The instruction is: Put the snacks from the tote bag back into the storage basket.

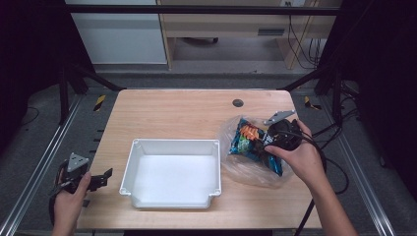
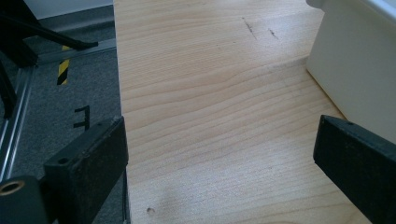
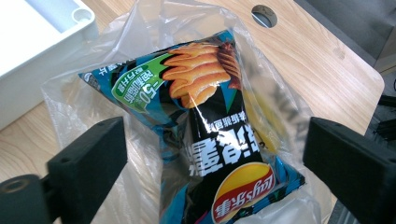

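Chip bag (image 3: 205, 140): inside clear plastic bag (image 1: 235, 164), long axis from table's (image 1: 177, 110) right edge toward its centre.
Right gripper (image 3: 215, 158): jaws spread wide, straddling bag, gripping nothing.
Left gripper (image 2: 219, 154): jaws spread, empty, at left edge.

Both grippers' jaws wide apart, left gripper (image 1: 98, 180) low, right gripper (image 1: 263, 140) farther forward.

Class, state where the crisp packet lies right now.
In the high view the crisp packet lies inside a clear plastic bag on the table's right side, beside the white tray, under the right hand-held gripper.

High view overlooks table (image 1: 187, 110); both gripper views sit close, sharing white tray (image 1: 172, 169) corner.
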Demonstrator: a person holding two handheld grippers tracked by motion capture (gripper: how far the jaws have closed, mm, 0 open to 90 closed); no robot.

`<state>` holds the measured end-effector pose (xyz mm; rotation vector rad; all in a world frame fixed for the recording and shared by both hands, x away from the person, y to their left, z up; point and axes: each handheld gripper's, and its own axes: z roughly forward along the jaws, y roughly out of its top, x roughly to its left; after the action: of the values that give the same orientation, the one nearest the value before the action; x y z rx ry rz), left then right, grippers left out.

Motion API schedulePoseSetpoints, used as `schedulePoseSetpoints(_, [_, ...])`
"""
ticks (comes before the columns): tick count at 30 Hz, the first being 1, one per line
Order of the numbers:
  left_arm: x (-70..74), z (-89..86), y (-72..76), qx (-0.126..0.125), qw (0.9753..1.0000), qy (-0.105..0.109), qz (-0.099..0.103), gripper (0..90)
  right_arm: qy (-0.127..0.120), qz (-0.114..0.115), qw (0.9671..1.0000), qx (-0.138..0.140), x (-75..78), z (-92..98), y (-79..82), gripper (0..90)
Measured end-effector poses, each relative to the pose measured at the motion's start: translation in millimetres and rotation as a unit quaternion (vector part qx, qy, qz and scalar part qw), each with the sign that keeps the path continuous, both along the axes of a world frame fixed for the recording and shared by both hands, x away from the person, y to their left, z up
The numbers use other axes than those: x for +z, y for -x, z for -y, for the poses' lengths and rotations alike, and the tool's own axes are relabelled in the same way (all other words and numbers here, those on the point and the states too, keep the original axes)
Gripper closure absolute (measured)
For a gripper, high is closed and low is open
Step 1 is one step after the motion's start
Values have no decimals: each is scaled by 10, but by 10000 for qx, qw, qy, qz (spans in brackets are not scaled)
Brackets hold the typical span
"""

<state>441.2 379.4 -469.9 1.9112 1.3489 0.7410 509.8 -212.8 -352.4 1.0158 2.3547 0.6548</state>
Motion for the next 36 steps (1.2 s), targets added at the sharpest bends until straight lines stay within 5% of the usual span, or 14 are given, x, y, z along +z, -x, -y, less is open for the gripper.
schedulePoseSetpoints(10, [3, 7, -3, -43, 10000, -56, -23, 31, 108, -376, 9989, 270, -54, -64, -180, 87])
schedulePoseSetpoints(28, [-7, 14, -7, -70, 9999, -52, -60, 32, 226, -585, 9972, 417, -142, -26, -361, 89])
schedulePoseSetpoints(36, [-11, 17, -9, -79, 9999, -52, -66, 32, 287, -856, 9947, 484, -270, -23, -466, 102])
